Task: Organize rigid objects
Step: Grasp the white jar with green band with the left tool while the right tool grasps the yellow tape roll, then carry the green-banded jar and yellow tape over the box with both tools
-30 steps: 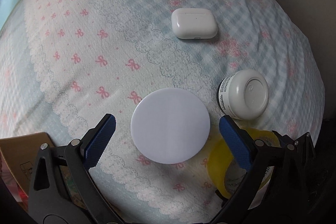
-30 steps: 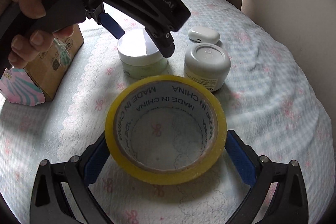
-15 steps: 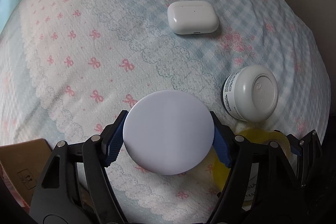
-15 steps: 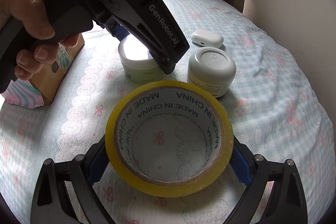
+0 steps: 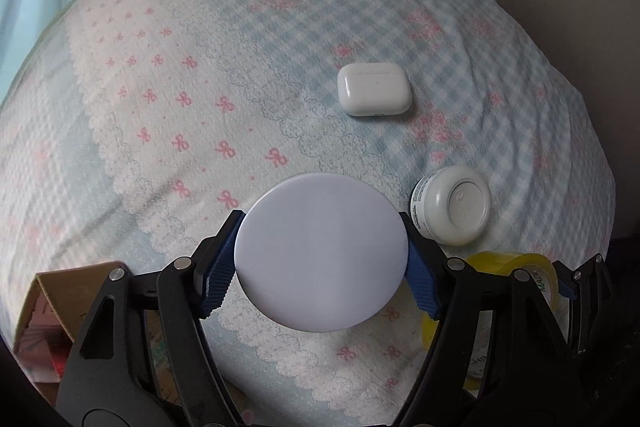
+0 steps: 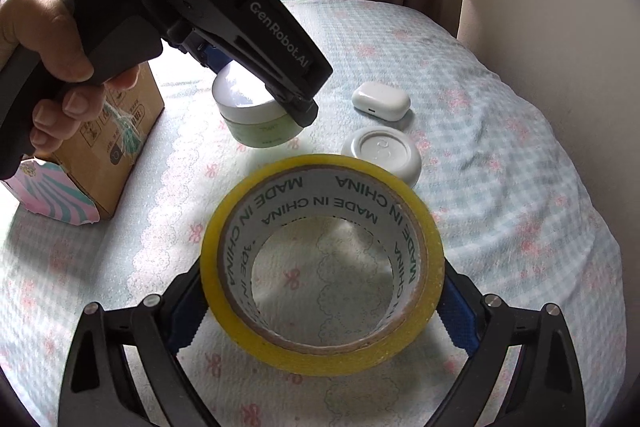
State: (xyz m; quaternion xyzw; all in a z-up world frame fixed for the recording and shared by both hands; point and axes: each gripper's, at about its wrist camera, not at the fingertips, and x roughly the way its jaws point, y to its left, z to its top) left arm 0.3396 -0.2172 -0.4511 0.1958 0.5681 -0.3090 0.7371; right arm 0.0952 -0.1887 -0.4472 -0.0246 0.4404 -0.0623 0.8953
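Left gripper (image 5: pixel 320 267): fingers clenched on green jar (image 5: pixel 320 253), raised off bed (image 5: pixel 280 67). Right gripper (image 6: pixel 320 295): fingers clamped on tape roll (image 6: pixel 322 263), also raised. I judge carry step; next, both go into cardboard box (image 6: pixel 116 147), needing clearance between grippers.

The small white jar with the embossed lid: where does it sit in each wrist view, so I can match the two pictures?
Left wrist view: the small white jar stands right of centre, just right of the left gripper shut on the green cream jar.
Right wrist view: the jar is above centre, behind the yellow tape roll.
Shared landmark: the white earbud case, just beyond the jar in both.
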